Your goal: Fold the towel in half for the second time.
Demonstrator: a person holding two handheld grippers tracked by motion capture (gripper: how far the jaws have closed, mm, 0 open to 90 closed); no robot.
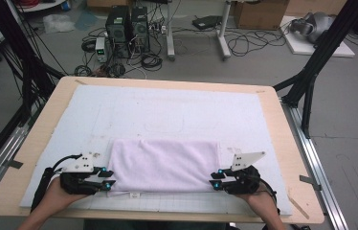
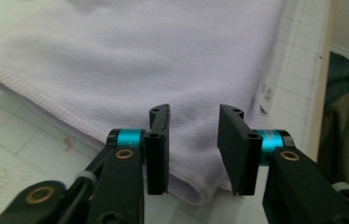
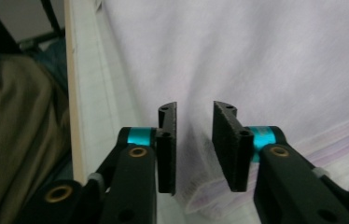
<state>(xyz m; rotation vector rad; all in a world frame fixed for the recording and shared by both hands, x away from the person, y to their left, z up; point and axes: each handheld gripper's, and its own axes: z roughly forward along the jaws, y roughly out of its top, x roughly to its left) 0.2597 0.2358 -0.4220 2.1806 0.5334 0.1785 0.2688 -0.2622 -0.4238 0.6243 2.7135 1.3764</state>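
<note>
Two grippers, both with jaws apart and nothing pinched. My left gripper sits at the near left corner of the folded towel, my right gripper at its near right corner, each pointing inward along the near hem. In both gripper views a towel corner lies in the gap, pads clear of the cloth. The towel's long axis runs left to right, parallel to the near edge of the white mat, lying between my hands.
</note>
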